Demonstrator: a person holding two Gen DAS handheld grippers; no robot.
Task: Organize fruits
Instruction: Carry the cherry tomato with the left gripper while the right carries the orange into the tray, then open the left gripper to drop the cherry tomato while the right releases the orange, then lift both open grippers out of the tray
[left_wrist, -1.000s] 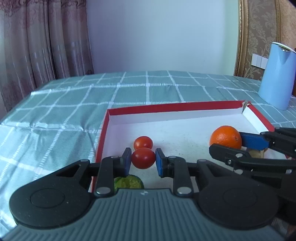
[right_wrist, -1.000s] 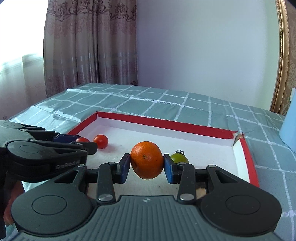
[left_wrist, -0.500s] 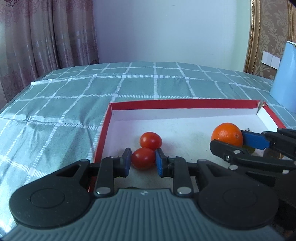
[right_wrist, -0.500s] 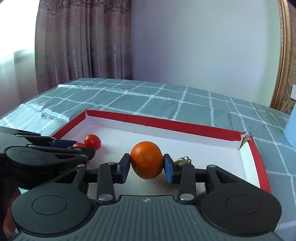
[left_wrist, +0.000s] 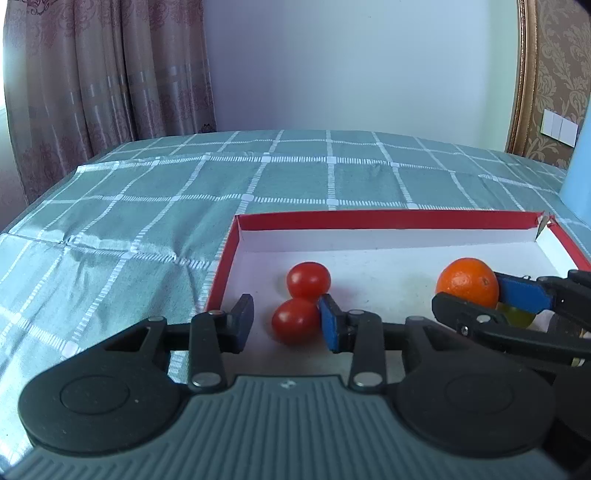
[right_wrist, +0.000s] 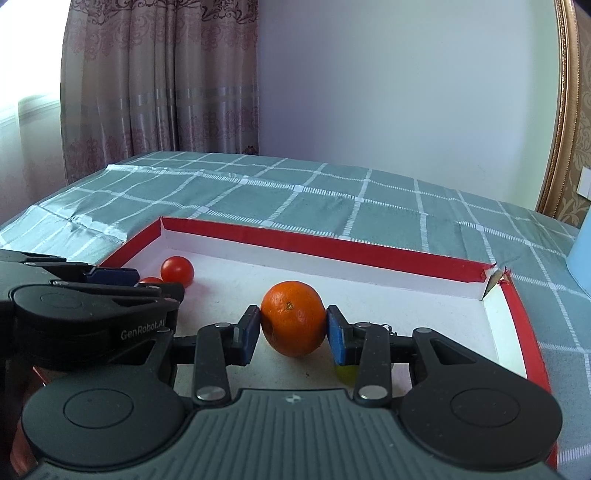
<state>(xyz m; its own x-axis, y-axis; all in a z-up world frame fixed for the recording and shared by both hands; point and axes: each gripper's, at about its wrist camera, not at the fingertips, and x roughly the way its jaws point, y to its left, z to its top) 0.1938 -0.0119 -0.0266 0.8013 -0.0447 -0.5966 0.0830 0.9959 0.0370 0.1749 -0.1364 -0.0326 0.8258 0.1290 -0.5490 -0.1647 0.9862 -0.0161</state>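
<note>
Teal checked tablecloth (left_wrist: 295, 177) (creased), pink curtains (right_wrist: 159, 85)

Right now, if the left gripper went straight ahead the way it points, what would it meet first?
The left gripper is open around the near tomato, so that comes first. The second tomato sits right behind it, seemingly touching, then the tray's far wall. Depth is approximate.
</note>
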